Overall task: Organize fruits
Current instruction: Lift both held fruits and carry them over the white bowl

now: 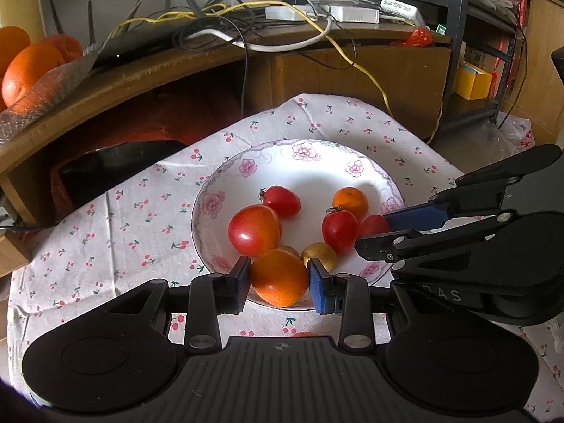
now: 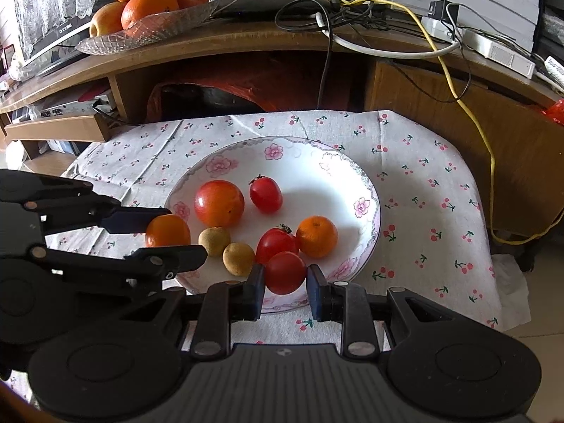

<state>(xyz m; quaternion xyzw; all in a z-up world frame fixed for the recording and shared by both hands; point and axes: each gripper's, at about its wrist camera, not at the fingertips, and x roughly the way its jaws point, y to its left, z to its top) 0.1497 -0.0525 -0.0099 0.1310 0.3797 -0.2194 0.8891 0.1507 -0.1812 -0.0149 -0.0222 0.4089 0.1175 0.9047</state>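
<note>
My left gripper (image 1: 279, 278) squeezes orange (image 1: 279, 277) over plate (image 1: 303, 172). My right gripper (image 2: 284, 282) around red tomato (image 2: 284, 272), one side not touching.

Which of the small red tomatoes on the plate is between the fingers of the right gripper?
The red tomato nearest the plate's front rim, between the right gripper fingers. The other two small ones lie free, farther back, each with its stem showing.

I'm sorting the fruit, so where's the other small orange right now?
In the right wrist view, the small orange sits in the plate, right of centre, touching a red tomato on its left.
</note>
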